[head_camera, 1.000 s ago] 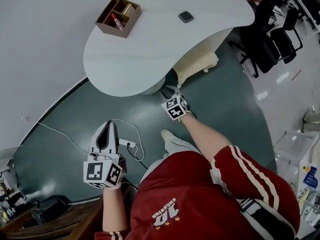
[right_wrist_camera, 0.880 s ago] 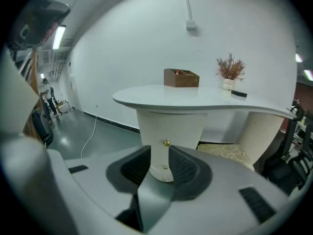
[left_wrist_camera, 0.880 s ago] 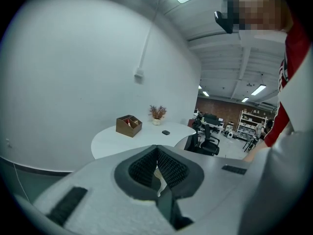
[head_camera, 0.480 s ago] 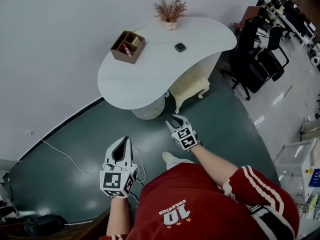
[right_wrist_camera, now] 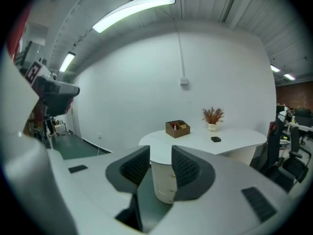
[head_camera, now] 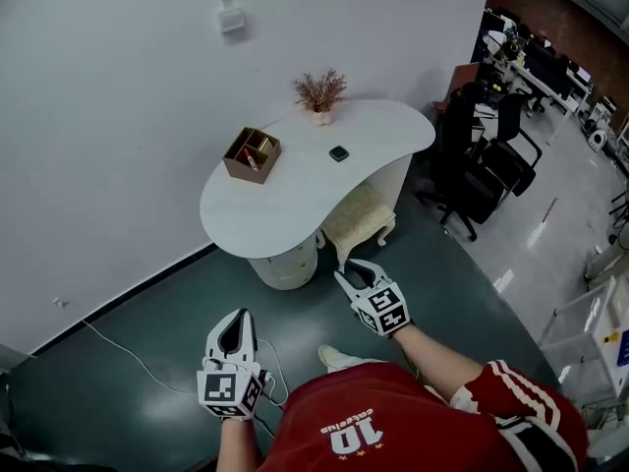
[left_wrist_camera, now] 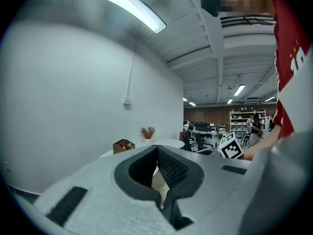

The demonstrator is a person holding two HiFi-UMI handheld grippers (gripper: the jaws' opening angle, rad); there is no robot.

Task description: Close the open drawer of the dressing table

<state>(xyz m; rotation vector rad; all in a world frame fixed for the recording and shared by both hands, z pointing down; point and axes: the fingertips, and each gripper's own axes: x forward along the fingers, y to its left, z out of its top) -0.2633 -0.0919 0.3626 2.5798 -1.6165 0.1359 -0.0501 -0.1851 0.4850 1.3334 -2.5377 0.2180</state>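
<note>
Head view | you are holding the left tool [head_camera: 239,319] pinched together, the right tool [head_camera: 354,268] partly parted, both empty, well apart from the surface [head_camera: 295,190] | drawer fronts [right_wrist_camera: 166,180] are looking flush on the pedestal [head_camera: 285,264] | risk: a slight gap is going unseen from this far away.

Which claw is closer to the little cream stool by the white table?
Right. The right claw hangs a short way in front of the cream stool, pointing toward it; the left claw is farther back and off to the left.
</note>
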